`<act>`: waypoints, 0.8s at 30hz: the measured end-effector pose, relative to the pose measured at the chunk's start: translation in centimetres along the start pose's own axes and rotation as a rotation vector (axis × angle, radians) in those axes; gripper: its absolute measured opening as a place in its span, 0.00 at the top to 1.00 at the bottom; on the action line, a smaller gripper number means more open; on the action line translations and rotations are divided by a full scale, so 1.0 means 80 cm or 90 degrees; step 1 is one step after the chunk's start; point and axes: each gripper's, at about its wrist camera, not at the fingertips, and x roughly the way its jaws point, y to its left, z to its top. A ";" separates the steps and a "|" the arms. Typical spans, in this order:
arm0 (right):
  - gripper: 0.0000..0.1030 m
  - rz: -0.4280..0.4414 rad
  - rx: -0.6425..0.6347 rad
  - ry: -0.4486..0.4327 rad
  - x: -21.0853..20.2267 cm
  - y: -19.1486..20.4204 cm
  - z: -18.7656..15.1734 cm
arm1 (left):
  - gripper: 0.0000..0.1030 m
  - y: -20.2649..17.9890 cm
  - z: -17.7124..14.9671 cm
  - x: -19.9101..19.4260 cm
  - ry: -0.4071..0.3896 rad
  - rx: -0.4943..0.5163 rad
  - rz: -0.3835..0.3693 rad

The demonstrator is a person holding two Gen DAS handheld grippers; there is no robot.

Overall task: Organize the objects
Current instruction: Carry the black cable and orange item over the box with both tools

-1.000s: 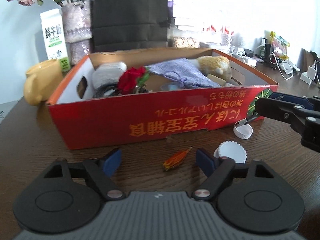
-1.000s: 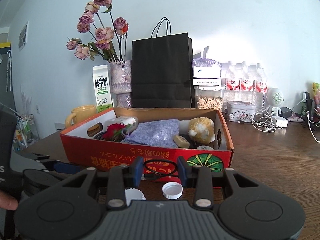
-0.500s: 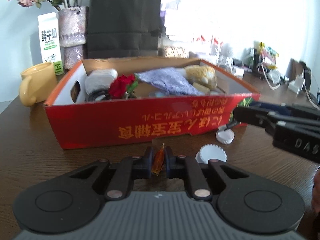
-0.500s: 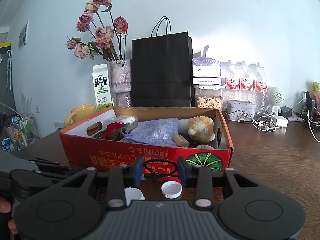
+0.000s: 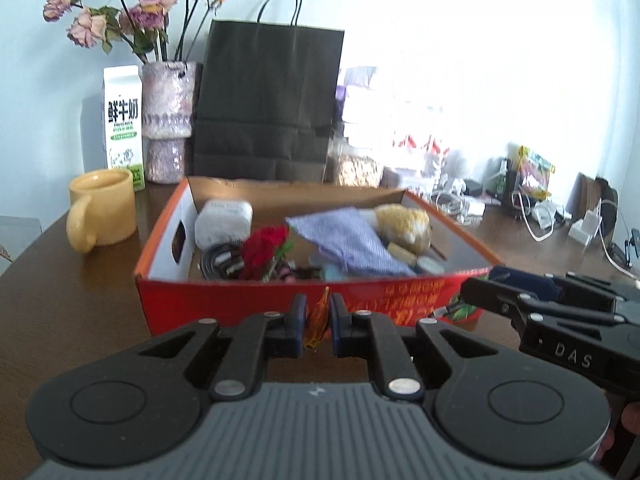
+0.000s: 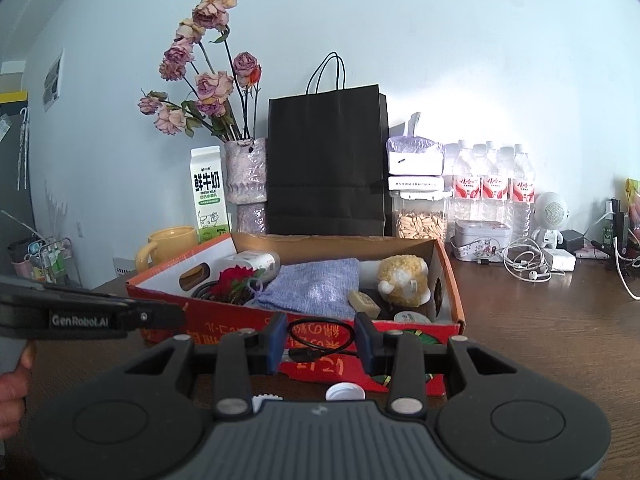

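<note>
Two loads can slip: your left gripper (image 5: 318,322) pinches only a thin orange petal (image 5: 318,316), your right gripper (image 6: 322,344) squeezes a springy cable loop (image 6: 320,340), both short of the box (image 5: 240,304).

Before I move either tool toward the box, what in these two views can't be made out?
- Left wrist view: the orange piece in the left tool is small and blurred, so its identity is unclear.
- Left wrist view: items behind the black bag are washed out by glare.
- Right wrist view: the two white caps are partly hidden behind the right tool, which holds a black cable loop.
</note>
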 end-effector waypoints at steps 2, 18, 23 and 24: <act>0.66 -0.002 -0.003 -0.007 0.000 -0.001 0.006 | 0.88 0.001 0.009 -0.003 -0.013 -0.002 0.000; 0.66 -0.003 -0.035 -0.039 0.050 0.005 0.063 | 0.88 0.002 0.070 0.025 -0.080 -0.010 -0.001; 0.66 -0.003 -0.039 -0.045 0.082 0.004 0.079 | 0.88 0.011 0.082 0.047 -0.082 -0.027 0.003; 0.66 -0.003 -0.038 -0.044 0.089 0.003 0.080 | 0.88 0.013 0.084 0.051 -0.082 -0.029 0.004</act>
